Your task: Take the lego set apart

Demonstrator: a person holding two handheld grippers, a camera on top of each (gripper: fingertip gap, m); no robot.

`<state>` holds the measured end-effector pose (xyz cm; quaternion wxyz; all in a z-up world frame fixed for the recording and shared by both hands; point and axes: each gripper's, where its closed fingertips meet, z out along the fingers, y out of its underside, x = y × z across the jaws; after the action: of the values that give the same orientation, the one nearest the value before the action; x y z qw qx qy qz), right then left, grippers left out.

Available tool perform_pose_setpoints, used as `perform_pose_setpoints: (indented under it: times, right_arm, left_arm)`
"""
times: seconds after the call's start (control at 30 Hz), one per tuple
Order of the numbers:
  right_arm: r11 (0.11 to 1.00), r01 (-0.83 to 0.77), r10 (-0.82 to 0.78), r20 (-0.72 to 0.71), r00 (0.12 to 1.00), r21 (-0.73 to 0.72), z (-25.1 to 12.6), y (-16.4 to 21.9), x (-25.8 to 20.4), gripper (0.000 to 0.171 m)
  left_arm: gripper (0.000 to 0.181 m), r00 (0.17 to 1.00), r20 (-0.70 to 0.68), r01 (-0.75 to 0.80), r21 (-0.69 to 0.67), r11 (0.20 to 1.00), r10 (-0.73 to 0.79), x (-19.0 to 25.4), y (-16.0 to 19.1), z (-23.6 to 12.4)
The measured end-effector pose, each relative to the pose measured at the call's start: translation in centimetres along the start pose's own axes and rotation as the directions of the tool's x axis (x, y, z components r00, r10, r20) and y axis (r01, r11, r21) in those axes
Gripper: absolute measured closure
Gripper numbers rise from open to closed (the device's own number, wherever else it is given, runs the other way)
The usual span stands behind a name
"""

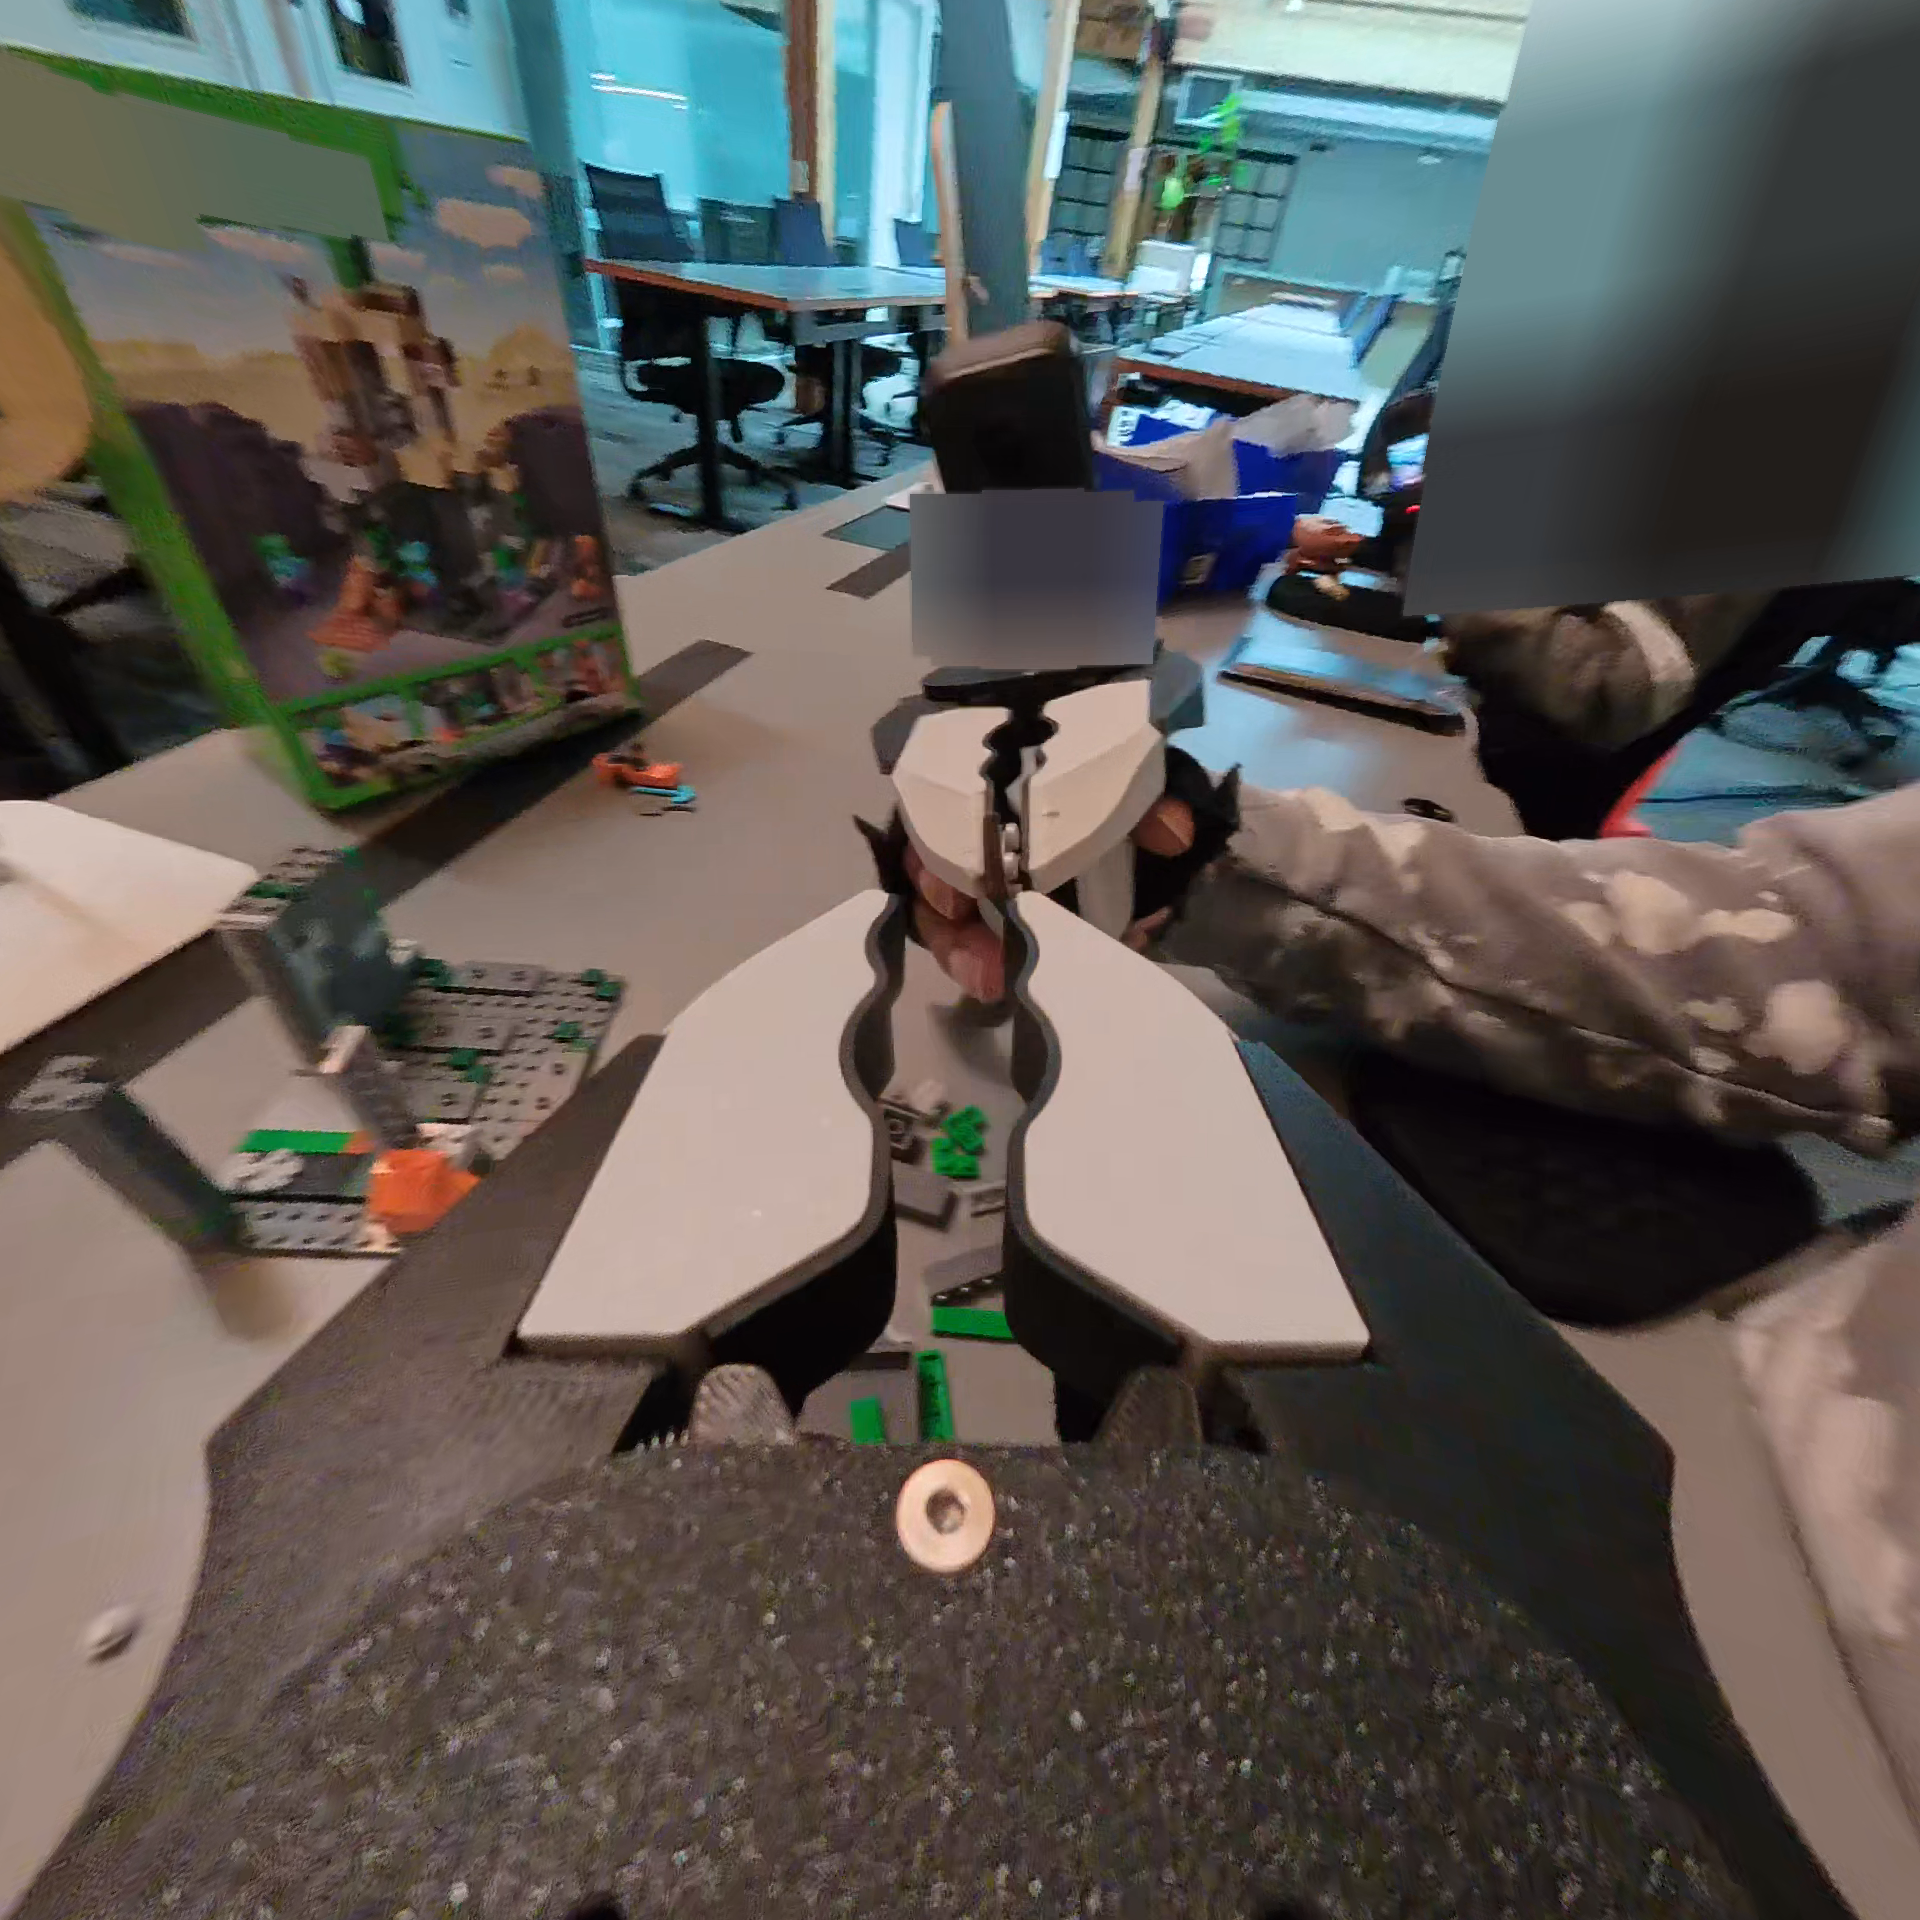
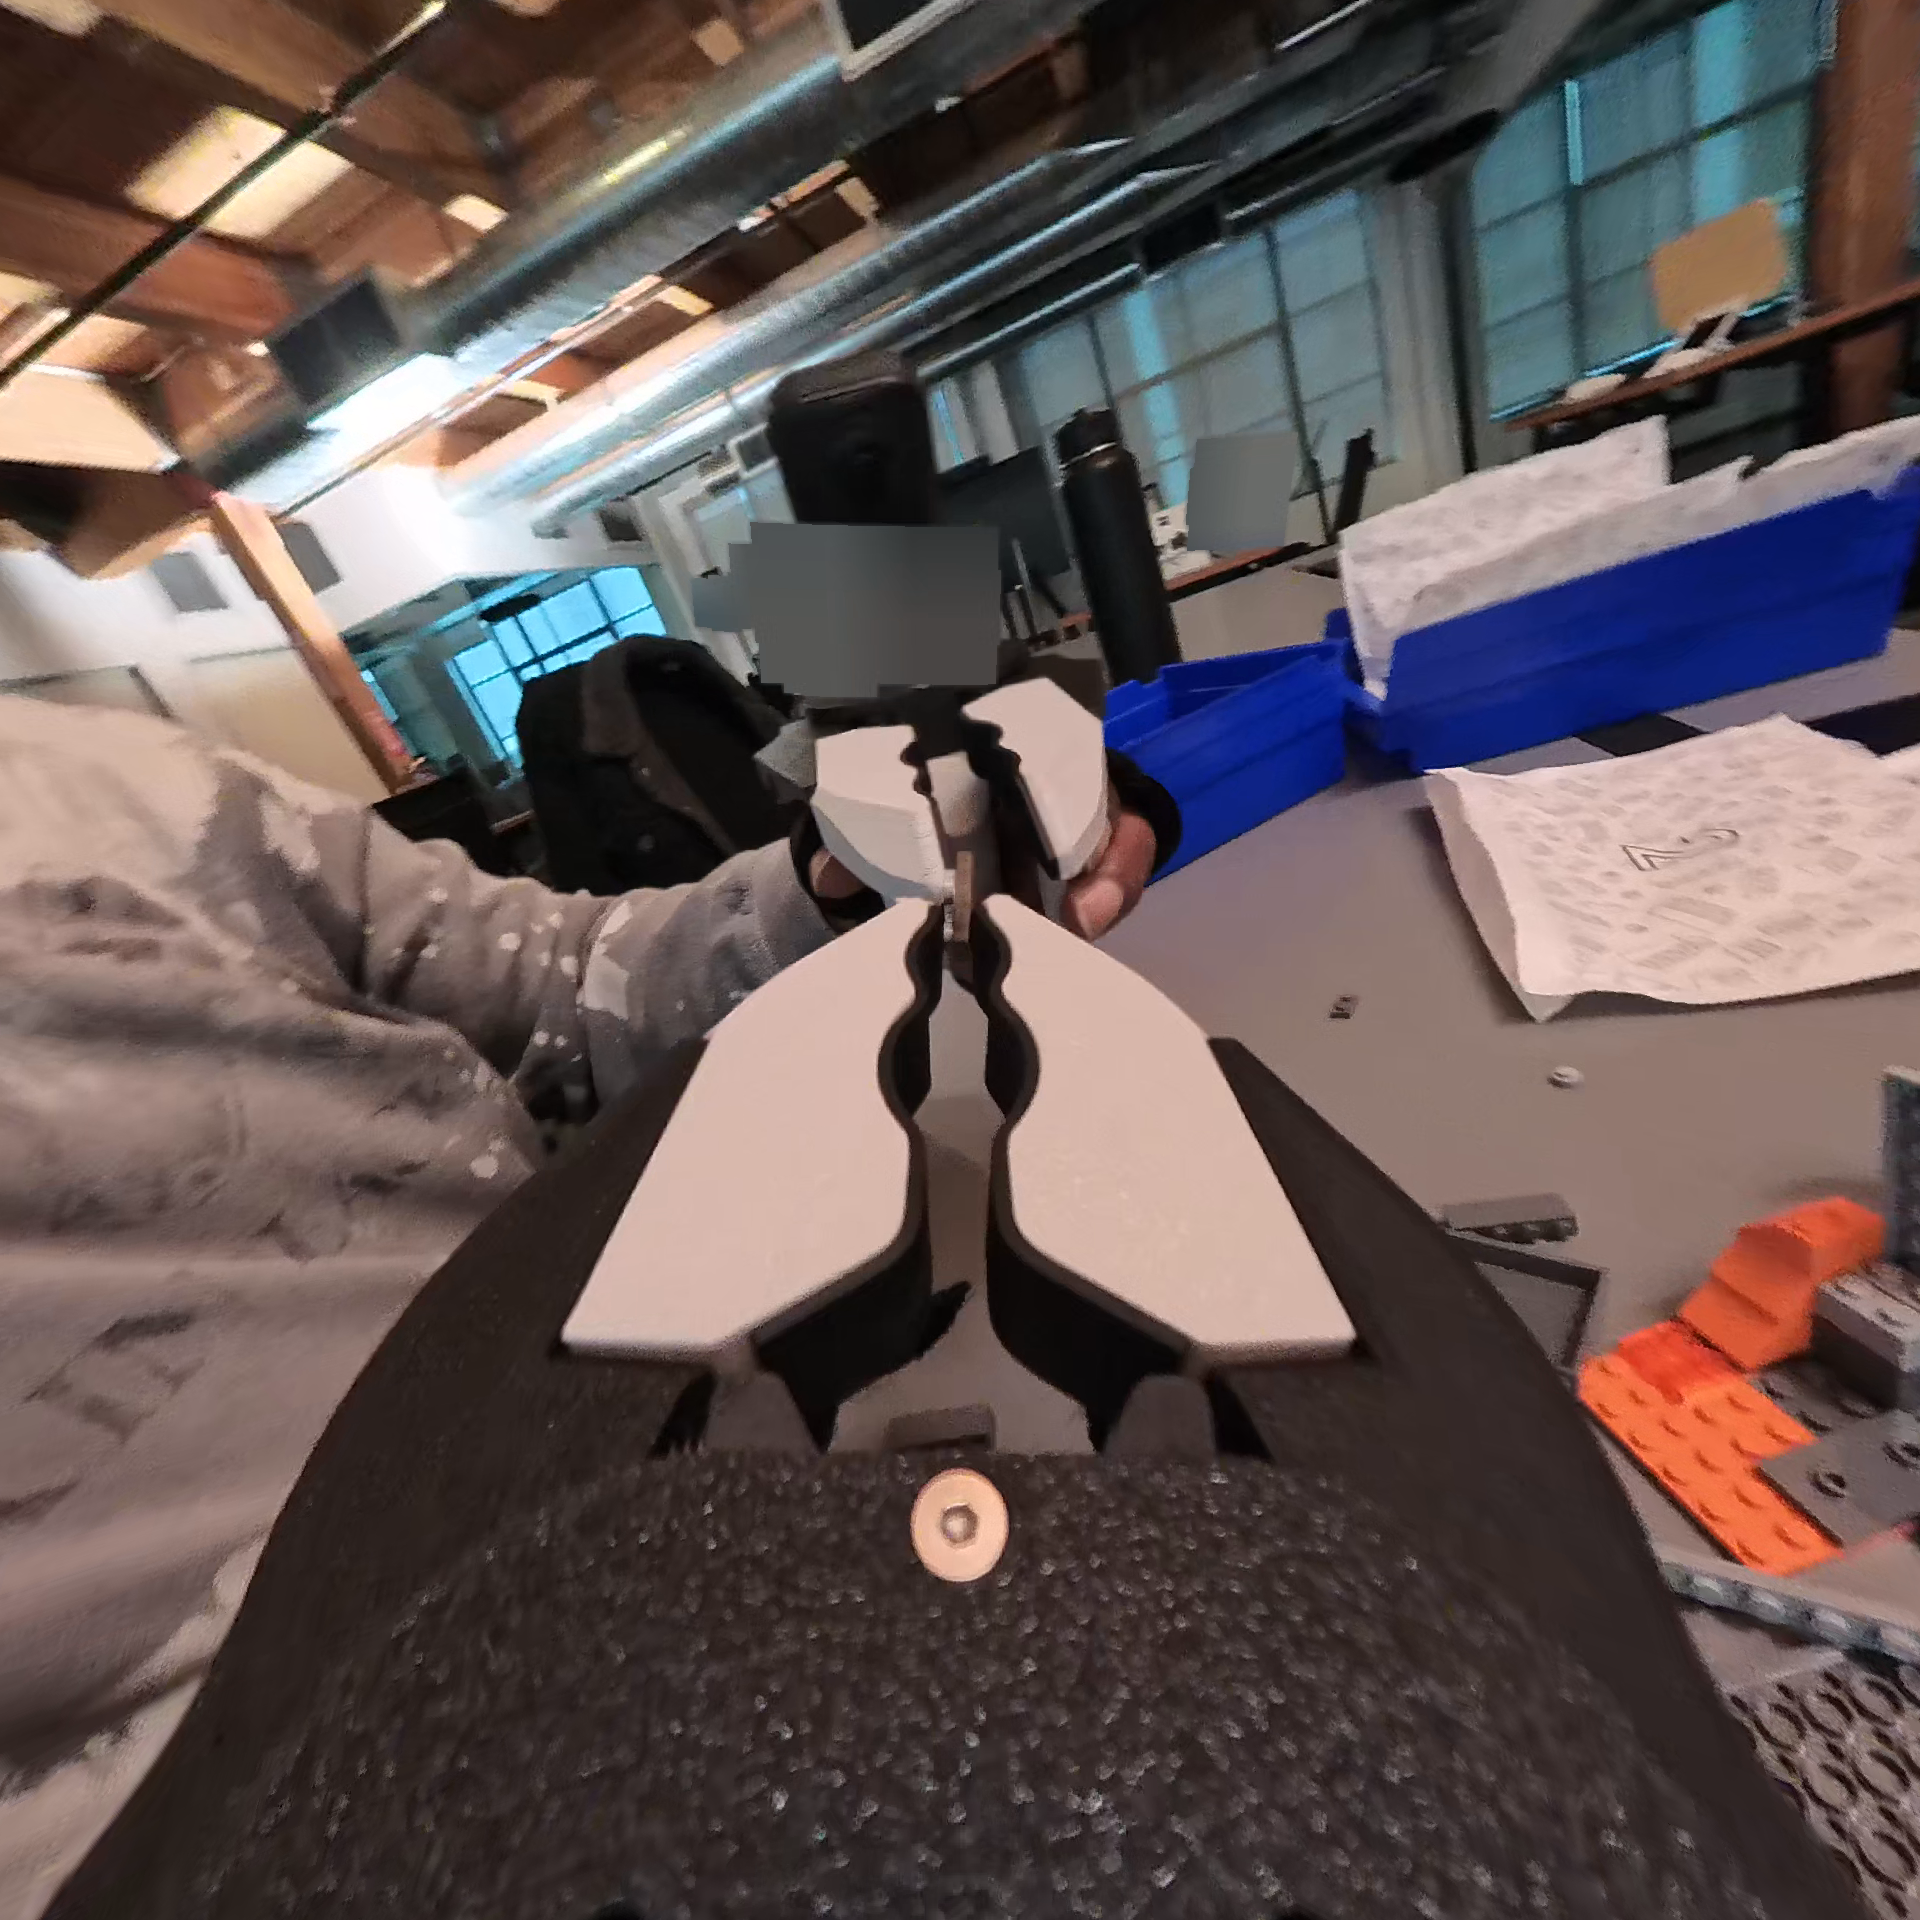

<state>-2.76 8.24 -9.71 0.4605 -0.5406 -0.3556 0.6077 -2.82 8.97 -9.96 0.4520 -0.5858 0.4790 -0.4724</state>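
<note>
Left wrist view, small brown piece (image 1: 1006, 868) pinched between both grippers' fingers (image 1: 1081, 1029)

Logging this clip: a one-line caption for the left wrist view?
Two claws, left and right, meet tip to tip on a small brown piece above loose bricks.

Blue bins (image 2: 1621, 665), printed paper sheets (image 2: 1704, 873) and a black bottle (image 2: 1117, 551) sit on the grey bench (image 2: 1299, 1039).

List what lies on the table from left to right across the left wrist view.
Lego set box → partly dismantled grey lego build → small orange piece → loose green and grey bricks → right gripper → blue bin.
</note>
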Motion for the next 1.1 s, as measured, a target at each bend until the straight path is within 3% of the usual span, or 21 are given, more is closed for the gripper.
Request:
perform_pose_setpoints:
  times: [0.53,0.83,1.0,1.1]
  right_arm:
    - [0.977,0.056,-0.034,0.111,0.993,-0.208,0.8,4.9,-1.5,0.166]
    - [0.976,0.023,0.009,0.144,0.990,-0.217,0.8,5.5,-1.1,0.167]
    - [0.978,0.020,-0.010,0.046,0.999,-0.210,0.7,5.4,0.6,0.166]
    - [0.984,0.034,-0.047,-0.074,0.996,-0.172,0.4,4.4,2.1,0.155]
  left_arm:
    - [0.171,0.989,-0.144,0.036,-0.028,0.999,-0.039,3.3,4.0,-0.6]
    - [0.178,0.977,-0.187,0.095,-0.038,0.995,-0.100,2.9,5.1,-0.5]
    - [0.178,0.989,-0.087,0.119,-0.057,0.991,-0.123,1.3,5.5,-0.1]
    - [0.178,0.995,0.075,0.066,-0.068,0.995,-0.061,-0.6,5.6,-0.1]
